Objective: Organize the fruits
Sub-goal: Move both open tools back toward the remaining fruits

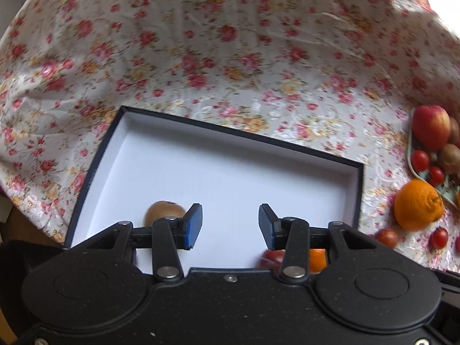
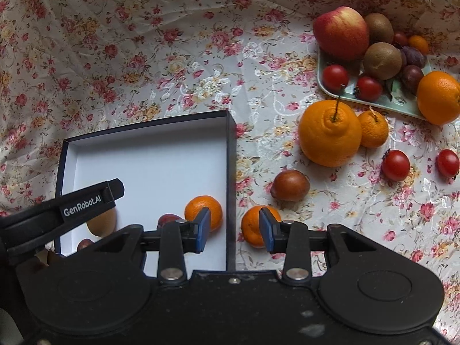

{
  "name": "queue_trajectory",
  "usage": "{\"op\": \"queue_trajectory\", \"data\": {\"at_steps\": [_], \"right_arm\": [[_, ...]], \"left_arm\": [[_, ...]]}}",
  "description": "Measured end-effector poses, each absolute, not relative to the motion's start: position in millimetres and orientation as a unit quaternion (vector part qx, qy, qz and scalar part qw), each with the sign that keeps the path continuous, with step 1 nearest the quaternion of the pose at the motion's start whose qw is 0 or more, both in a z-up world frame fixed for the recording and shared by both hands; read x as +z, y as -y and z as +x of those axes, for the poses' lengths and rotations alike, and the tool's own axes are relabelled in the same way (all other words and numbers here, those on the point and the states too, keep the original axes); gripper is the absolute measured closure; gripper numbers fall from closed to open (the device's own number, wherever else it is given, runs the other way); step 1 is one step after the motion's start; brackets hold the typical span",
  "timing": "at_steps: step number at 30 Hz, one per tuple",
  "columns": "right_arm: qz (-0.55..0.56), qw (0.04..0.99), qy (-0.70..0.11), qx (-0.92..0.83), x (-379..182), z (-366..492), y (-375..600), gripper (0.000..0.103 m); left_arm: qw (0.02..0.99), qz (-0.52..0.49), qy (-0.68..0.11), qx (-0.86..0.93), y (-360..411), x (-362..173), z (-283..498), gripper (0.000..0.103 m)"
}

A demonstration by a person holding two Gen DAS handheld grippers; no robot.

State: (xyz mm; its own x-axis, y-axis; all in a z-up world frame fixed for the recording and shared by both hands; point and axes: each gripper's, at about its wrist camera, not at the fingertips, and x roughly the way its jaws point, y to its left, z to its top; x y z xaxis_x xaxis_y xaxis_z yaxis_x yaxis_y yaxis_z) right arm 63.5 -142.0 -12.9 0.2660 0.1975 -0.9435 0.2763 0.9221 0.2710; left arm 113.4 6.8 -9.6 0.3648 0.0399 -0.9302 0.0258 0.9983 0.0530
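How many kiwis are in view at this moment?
3 kiwis. Two lie on the tray beside the apple. The third is in the box, partly hidden by the left gripper. More could be hidden behind it.

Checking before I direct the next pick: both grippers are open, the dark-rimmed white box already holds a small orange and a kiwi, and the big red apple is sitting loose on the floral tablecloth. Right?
One slip: the big red apple rests on the pale green tray, not the floral tablecloth, as the right wrist view shows. The rest holds: the dark-rimmed white box holds the small orange and kiwi, and both the left gripper and right gripper are open.
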Motion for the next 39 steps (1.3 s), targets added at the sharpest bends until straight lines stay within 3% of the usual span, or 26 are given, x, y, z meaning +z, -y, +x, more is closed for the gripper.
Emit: {"op": "queue_trajectory", "data": {"at_steps": [23, 39], "right_arm": [[0.297, 0.701, -0.637, -0.119, -26, 15, 284, 0.063], [0.326, 0.67, -0.654, -0.129, -29, -10, 322, 0.062]], "left_arm": [[0.812, 0.083, -0.567, -0.11, 129, -24, 77, 0.052], [0.806, 0.085, -0.569, -0.137, 183, -35, 54, 0.053]]}}
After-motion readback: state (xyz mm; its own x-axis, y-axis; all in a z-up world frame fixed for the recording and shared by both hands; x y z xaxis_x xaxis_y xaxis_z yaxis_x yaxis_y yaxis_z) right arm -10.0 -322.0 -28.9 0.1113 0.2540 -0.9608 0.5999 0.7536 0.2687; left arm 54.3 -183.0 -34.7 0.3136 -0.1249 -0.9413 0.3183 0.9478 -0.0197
